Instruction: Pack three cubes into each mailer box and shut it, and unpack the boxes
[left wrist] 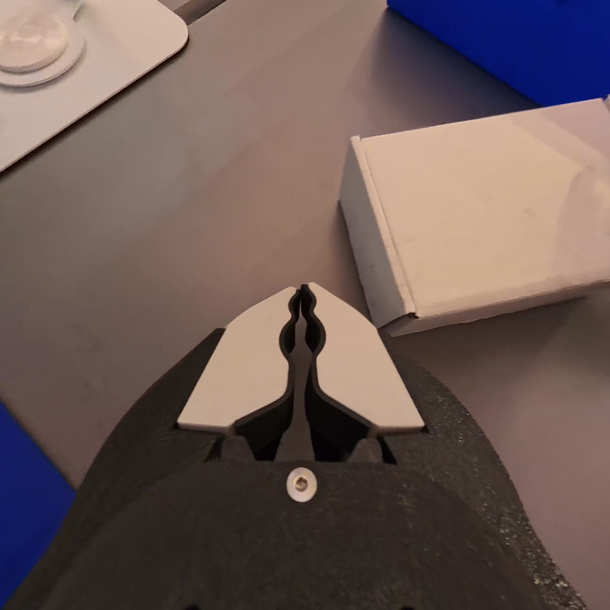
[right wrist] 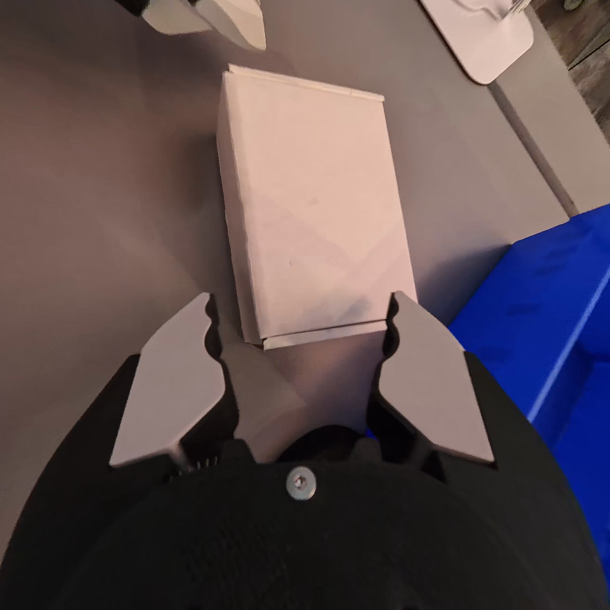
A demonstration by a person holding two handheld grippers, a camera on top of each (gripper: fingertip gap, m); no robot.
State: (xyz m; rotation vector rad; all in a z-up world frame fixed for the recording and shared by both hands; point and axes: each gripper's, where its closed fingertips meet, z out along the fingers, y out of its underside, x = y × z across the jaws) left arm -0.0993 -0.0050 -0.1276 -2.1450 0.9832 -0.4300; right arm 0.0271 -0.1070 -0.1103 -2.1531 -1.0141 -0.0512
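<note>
A white mailer box [right wrist: 313, 204] lies shut on the grey table; it also shows in the left wrist view [left wrist: 478, 214] at the right. My right gripper [right wrist: 302, 297] is open and empty, its fingertips on either side of the box's near end, just above it. My left gripper [left wrist: 302, 288] is shut and empty, over bare table just left of the box's corner. In the right wrist view the left gripper's white fingers [right wrist: 231, 23] show beyond the box's far end. No cubes are in view.
A blue bin [right wrist: 544, 330] stands right of the box; blue bins also show in the left wrist view at top right [left wrist: 511, 43] and bottom left [left wrist: 23, 495]. A white tray [left wrist: 82, 66] with a clear round dish [left wrist: 29, 39] sits at the far side. The grippers' ends are close to 20 cm from one another.
</note>
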